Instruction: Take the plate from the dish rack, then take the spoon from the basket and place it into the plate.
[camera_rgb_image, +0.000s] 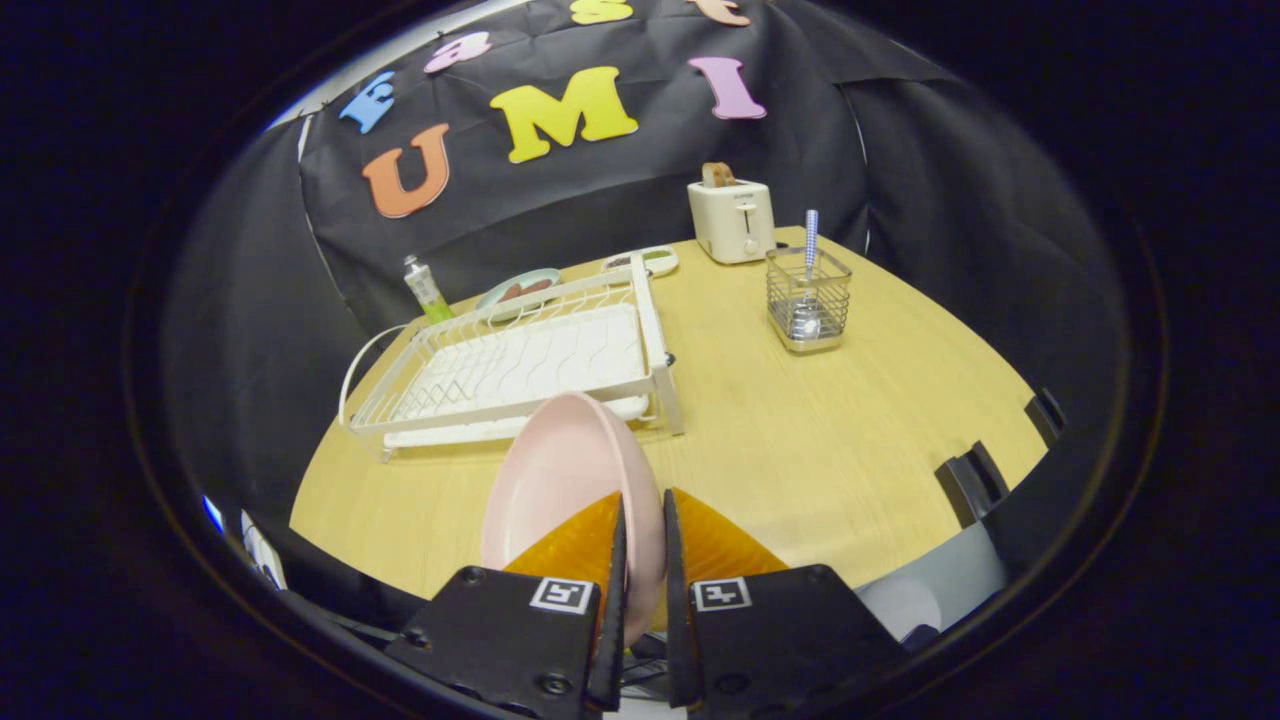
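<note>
A pale pink plate (560, 480) stands on edge between my two orange fingers (570, 545), its rim pinched by both. My gripper (643, 505) is shut on it, held above the wooden table in front of the white wire dish rack (520, 365). The rack holds no dishes. Further off to the right stands a wire mesh basket (808, 300) with a spoon (810, 245) upright in it, its blue-and-white handle sticking out of the top.
A cream toaster (733, 220) with bread in it stands behind the basket. A green bottle (425, 290) and two small dishes (520, 290) lie behind the rack. Dark clamps (970, 480) grip the table's right edge. Bare wooden tabletop (820, 440) spreads between rack, basket and me.
</note>
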